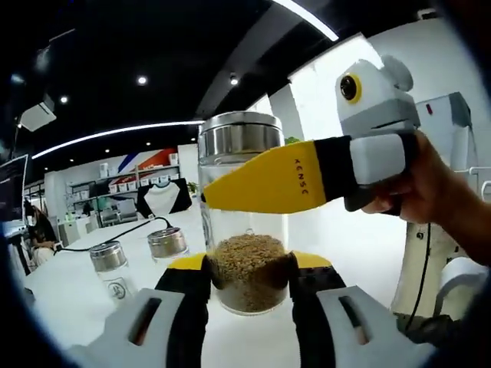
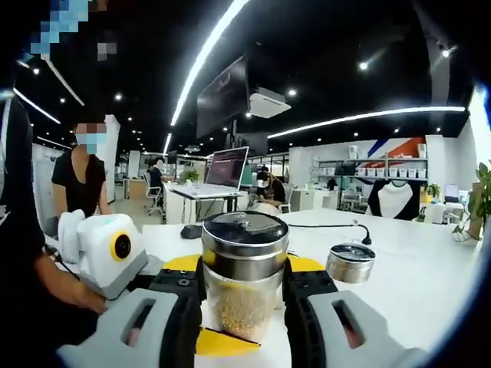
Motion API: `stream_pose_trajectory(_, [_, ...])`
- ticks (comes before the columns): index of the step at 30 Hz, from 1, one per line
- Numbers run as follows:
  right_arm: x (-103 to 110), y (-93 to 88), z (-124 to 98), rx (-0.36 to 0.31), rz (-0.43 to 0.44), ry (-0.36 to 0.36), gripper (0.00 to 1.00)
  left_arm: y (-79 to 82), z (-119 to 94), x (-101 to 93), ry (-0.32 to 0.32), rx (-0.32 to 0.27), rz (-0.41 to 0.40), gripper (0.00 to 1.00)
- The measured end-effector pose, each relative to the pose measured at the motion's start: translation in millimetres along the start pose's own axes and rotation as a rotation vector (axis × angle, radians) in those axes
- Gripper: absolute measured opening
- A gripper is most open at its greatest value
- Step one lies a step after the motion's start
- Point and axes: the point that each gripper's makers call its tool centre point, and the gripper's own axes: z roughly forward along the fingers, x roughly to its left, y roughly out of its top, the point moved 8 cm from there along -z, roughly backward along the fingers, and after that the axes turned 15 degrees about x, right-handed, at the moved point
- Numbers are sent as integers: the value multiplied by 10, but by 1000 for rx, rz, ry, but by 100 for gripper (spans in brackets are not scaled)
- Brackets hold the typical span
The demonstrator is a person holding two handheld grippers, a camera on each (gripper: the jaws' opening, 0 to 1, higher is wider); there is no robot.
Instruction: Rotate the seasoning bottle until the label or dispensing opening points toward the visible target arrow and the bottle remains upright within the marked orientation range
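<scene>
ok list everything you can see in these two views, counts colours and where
seasoning bottle: 1, clear glass, steel lid, tan grains inside, upright on the table, between both grippers' jaws
small shaker jars: 2 in the left gripper view, clear with steel lids, on the table to the bottle's left
table: 1, white, under everything
black cable: 1, lying across the table behind the jars
laptop: 1, open, on a far desk
left gripper: yellow and black jaws around the bottle's lower part
right gripper: yellow and black jaws around the bottle below the lid
hand: 1, holding the right gripper
</scene>
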Motion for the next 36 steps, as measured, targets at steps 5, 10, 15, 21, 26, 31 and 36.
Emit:
stream_pose_trajectory(5, [33, -27, -74, 15, -52, 56, 38, 29, -21, -38, -166, -14, -29, 43])
stream_pose_trajectory(10, [28, -40, -134, -6, -59, 124, 38, 48, -33, -37, -316, -41, -42, 43])
stream_pose_trajectory(15, [11, -85, -171, -55, -10, 254, 38, 21, -32, -50, -443, -49, -99, 43])
stream_pose_trajectory(21, [-38, -181, -185, -98, 40, 352, 38, -29, -4, -76, -503, -47, -71, 44])
stream_pose_trajectory(26, [-46, -152, -175, -137, -12, 319, 38, 24, -2, -128, -375, -12, -77, 43])
stream_pose_trajectory(31, [-16, -99, -121, -131, -75, 224, 37, 42, 44, -69, -178, 4, -132, 43])
stream_pose_trajectory(36, [6, -74, -59, -148, -86, 152, 37, 66, 24, -25, 9, 31, -73, 43])
